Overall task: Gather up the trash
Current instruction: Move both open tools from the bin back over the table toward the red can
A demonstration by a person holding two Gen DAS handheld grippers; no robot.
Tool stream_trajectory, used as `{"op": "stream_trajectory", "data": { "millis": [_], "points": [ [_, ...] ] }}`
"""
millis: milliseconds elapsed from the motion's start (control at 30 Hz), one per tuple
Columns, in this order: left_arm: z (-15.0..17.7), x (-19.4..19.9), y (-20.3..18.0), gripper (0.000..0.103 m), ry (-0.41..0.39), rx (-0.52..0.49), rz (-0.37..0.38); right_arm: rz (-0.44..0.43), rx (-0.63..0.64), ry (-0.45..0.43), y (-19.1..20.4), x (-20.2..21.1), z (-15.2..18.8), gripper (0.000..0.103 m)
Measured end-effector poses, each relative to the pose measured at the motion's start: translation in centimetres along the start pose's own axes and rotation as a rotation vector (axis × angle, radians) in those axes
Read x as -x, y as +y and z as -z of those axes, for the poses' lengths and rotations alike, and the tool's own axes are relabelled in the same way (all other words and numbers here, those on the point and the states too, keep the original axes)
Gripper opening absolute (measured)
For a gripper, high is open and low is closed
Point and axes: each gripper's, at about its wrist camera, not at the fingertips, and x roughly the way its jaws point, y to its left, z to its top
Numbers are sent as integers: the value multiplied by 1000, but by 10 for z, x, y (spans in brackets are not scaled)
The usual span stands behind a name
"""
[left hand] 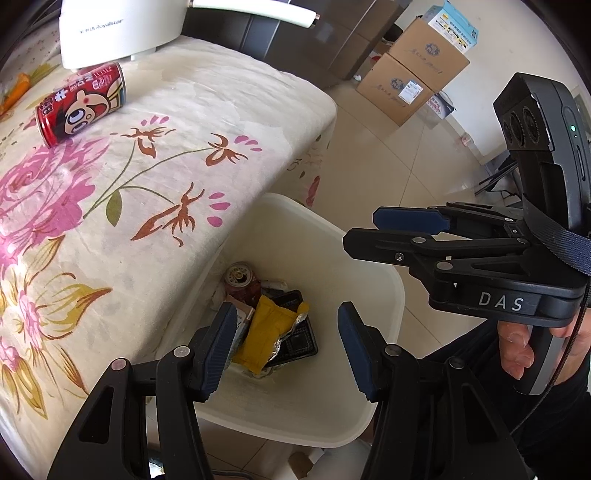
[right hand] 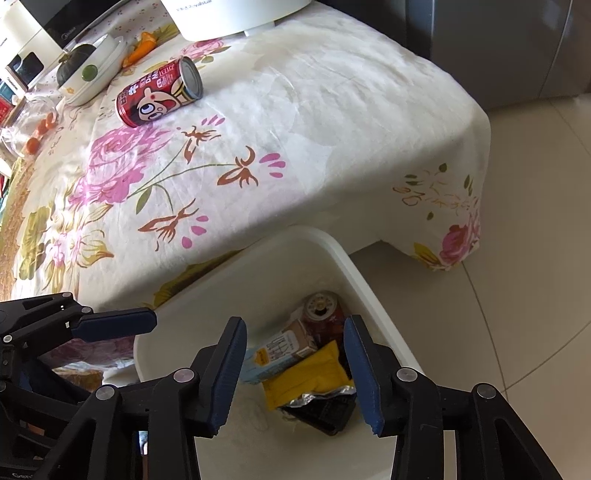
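Observation:
A white bin point(left hand: 394, 295) point(right hand: 354, 266) stands on the floor against the table. In it lie a yellow wrapper point(left hand: 269, 332) point(right hand: 310, 380), a brown can point(left hand: 242, 280) point(right hand: 323, 310), a small carton point(right hand: 280, 350) and a black tray point(left hand: 299, 341) point(right hand: 325, 413). A red cartoon can point(left hand: 81, 105) point(right hand: 159, 94) lies on its side on the floral tablecloth. My left gripper point(left hand: 286, 347) hangs open over the bin, empty. My right gripper point(right hand: 295, 369) point(left hand: 360, 229) is open above the bin too, nothing between its pads.
A white appliance point(left hand: 110, 29) stands behind the red can. Cardboard boxes point(left hand: 417, 74) sit on the tiled floor beyond the table. A lidded white dish point(right hand: 96, 74) and a glass jar point(right hand: 33, 125) are at the table's far left. A hand point(left hand: 517, 347) holds the right gripper.

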Motion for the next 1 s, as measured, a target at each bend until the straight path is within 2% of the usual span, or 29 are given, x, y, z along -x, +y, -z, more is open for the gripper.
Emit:
{"op": "stream_trajectory", "data": {
  "millis": [233, 333, 467, 633, 667, 767, 867, 933, 1000],
  "points": [
    [-4, 12, 1, 60, -42, -18, -43, -11, -9, -26, -1, 4, -2, 51],
    [-10, 28, 4, 59, -109, -22, -80, -44, -10, -107, 1, 20, -4, 51],
    [-19, 48, 16, 60, -175, -2, -116, -40, 9, -206, 6, 40, -6, 63],
    [-33, 65, 40, 60, -205, 37, -152, -24, 29, -218, 12, 41, -8, 64],
    [-37, 68, 46, 63, -205, 37, -166, -22, 33, -218, 14, 40, -9, 64],
    [-53, 76, 60, 71, -211, -8, -265, -24, 46, -219, 17, 40, -9, 65],
    [-71, 78, 70, 76, -228, -94, -441, -26, 56, -217, 20, 38, -10, 66],
    [-82, 76, 80, 79, -218, -137, -497, -30, 60, -209, 22, 35, -12, 66],
    [-92, 70, 90, 79, -192, -152, -515, -31, 66, -200, 24, 31, -13, 67]
  ]
}}
